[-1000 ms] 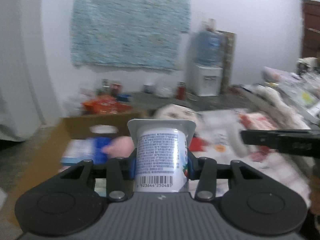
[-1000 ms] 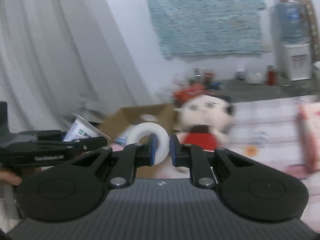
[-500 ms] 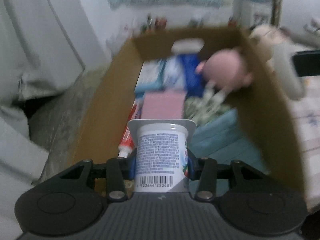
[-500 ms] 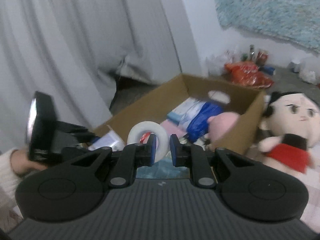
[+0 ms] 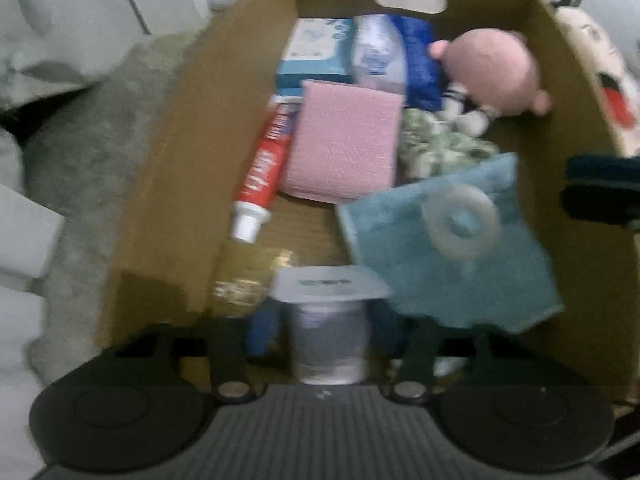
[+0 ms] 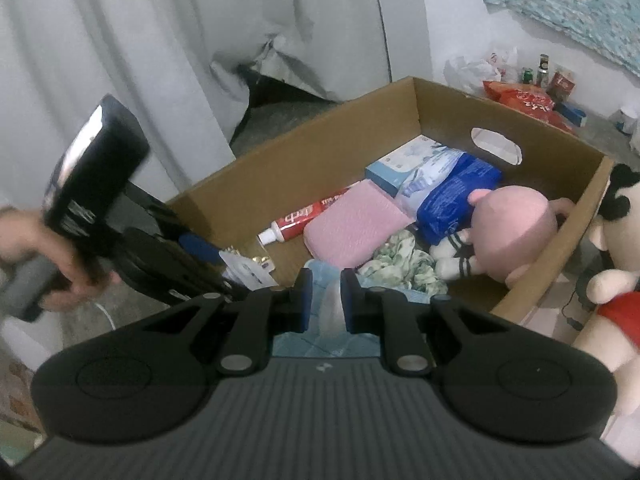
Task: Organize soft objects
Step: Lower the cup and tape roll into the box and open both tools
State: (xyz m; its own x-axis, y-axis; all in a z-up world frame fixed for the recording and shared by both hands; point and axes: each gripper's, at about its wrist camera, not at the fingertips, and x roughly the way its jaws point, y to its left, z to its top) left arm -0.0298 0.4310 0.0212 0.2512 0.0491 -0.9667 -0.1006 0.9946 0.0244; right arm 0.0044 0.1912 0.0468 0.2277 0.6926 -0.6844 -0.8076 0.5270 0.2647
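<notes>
A yogurt cup (image 5: 330,332) is held between the fingers of the left gripper (image 5: 328,340), which is pointed steeply down into a cardboard box (image 5: 168,184); the jaws are closing a little on the cup, whose foil lid faces away from the camera, though this view is blurred. In the box a toothpaste tube (image 5: 266,170) is seen along the left wall, with a pink sponge (image 5: 346,140) just beside it and a blue cloth (image 5: 452,256) to the near right. A pink plush toy (image 5: 494,72) lies at the far right, beside a blue packet (image 5: 416,60) and a tissue box (image 5: 314,50). The right gripper (image 6: 323,304) is clamped on a roll of clear tape (image 6: 332,312), held over the near edge of the box above the blue cloth. A doll (image 6: 612,248) in red stands outside the box on the right. The left gripper's handle is gripped by a hand (image 6: 44,264).
</notes>
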